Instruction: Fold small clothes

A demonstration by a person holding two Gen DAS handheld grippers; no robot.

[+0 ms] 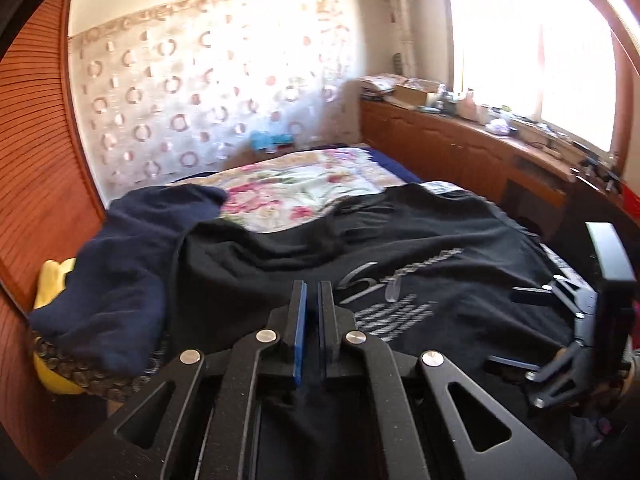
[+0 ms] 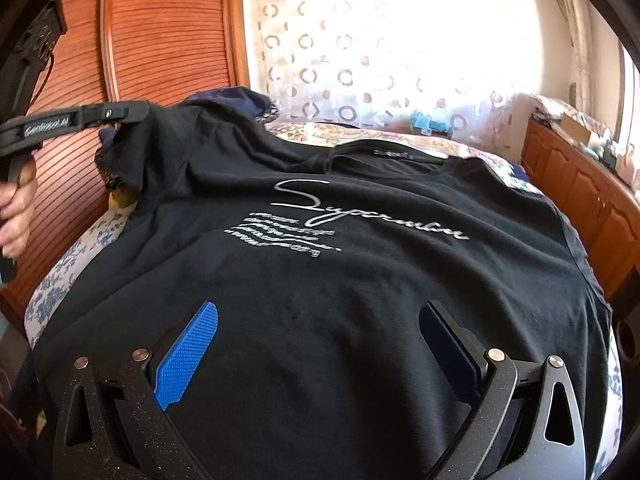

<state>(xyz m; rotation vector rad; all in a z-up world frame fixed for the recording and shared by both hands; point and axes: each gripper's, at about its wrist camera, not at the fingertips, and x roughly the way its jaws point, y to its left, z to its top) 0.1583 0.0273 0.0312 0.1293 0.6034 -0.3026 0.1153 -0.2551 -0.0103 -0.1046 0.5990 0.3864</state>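
Over the bed, the left gripper is clamped on the sleeve of the black T-shirt, lifting it off the mattress. The right gripper hovers above the hem, fingers spread wide and holding nothing. That shirt lies print-up, otherwise flat across the floral bedspread; no fold looks finished. A navy garment waits crumpled beside it, untouched.

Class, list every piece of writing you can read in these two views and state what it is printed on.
"GenRobot.AI": on the arm of the left gripper, seen in the right wrist view.
A script word starting "S", perhaps "Supernature", not fully legible: on the chest of the black T-shirt.
Small lines beneath the script: too blurred to read.
Neck label of the T-shirt: too small to read.
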